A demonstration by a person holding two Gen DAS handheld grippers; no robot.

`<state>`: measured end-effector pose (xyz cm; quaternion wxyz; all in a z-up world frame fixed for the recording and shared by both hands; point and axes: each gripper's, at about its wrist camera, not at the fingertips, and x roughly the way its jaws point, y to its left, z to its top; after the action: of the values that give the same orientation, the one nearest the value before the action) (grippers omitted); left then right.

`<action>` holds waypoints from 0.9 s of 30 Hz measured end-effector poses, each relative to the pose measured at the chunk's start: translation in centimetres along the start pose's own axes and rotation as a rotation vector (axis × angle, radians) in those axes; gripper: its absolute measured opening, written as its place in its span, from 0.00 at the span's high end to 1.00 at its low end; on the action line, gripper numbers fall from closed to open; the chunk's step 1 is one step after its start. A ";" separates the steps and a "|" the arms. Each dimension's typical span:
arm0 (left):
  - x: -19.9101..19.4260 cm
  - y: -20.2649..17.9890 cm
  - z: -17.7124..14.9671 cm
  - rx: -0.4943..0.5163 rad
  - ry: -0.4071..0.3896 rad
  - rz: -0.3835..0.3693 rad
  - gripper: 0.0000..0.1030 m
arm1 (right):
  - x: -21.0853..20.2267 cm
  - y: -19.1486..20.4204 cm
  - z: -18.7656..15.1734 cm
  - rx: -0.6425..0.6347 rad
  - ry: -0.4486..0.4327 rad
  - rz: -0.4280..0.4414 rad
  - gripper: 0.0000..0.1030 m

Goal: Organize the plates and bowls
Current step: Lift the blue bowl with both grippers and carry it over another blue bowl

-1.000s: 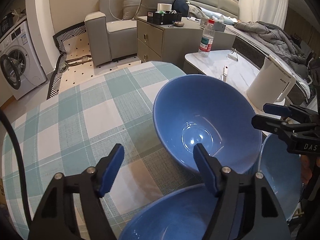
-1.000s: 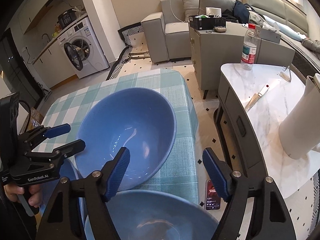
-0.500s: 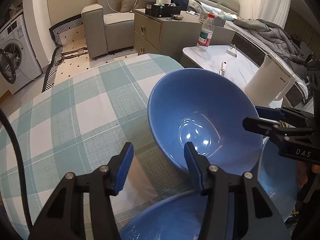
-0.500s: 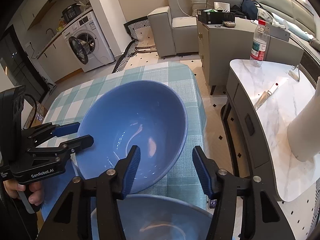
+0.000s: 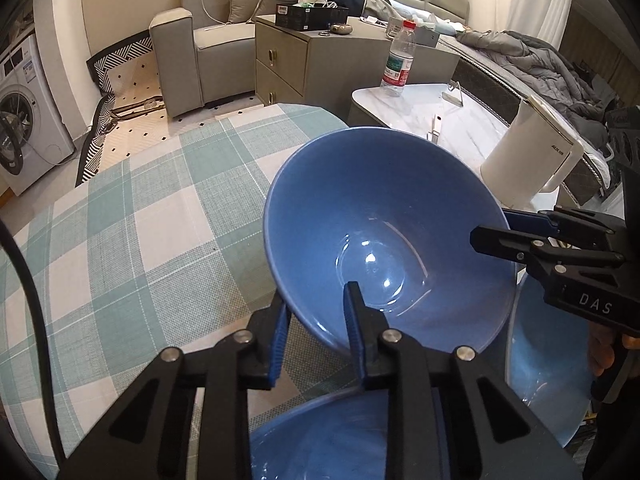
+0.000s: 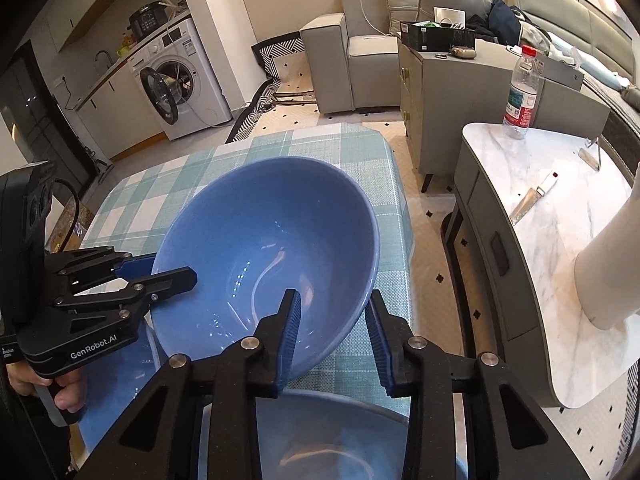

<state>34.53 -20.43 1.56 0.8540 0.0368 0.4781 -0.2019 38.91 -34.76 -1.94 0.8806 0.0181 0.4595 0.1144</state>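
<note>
A large blue bowl (image 5: 380,240) (image 6: 264,256) sits tilted on the green checked tablecloth (image 5: 140,220). My left gripper (image 5: 316,328) straddles its near rim, one pad outside the wall and one inside, jaws closing onto it. My right gripper (image 6: 334,324) straddles the opposite rim the same way, jaws closing with the wall between the pads. Each gripper shows in the other's view, the right gripper (image 5: 516,232) and the left gripper (image 6: 160,272). A second blue bowl (image 5: 320,440) lies below my left gripper. A third blue bowl (image 6: 320,440) (image 5: 548,360) lies under my right gripper.
A marble side table (image 6: 560,240) stands just right of the table, carrying a white kettle (image 5: 528,160), a water bottle (image 5: 398,60) and a knife (image 6: 528,200). The tablecloth's right edge (image 6: 404,216) drops to the floor. A washing machine (image 6: 180,80) and a sofa stand further back.
Both grippers' jaws have narrowed from wide open down onto the large bowl's rim, on opposite sides. The bowl and both hands have stayed about where they were.
</note>
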 end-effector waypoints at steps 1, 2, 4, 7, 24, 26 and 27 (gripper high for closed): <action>0.0 0.0 0.0 0.001 0.000 0.003 0.76 | 0.0 0.1 0.0 -0.007 -0.004 -0.003 0.67; 0.0 0.0 0.0 0.000 0.001 0.004 0.76 | -0.1 0.2 -0.1 -0.011 -0.006 -0.003 0.67; 0.1 0.0 0.0 0.000 0.003 0.008 0.76 | -0.1 0.3 -0.2 -0.013 -0.012 -0.001 0.67; 0.0 -0.3 -0.1 0.008 -0.002 0.018 0.76 | -0.4 0.5 -0.3 -0.017 -0.027 -0.009 0.67; -1.8 -0.5 0.3 0.011 -0.048 0.012 0.76 | -2.5 1.3 -0.2 -0.041 -0.079 -0.037 0.67; -2.2 -0.6 0.3 0.011 -0.059 0.015 0.76 | -2.9 1.5 -0.1 -0.045 -0.087 -0.036 0.67; -2.4 -0.6 0.3 0.011 -0.064 0.015 0.76 | -3.1 1.6 -0.2 -0.046 -0.092 -0.035 0.67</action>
<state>33.45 -20.27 3.83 0.8701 0.0385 0.4492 -0.1993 36.78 -33.92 0.64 0.9028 -0.0048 0.4162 0.1085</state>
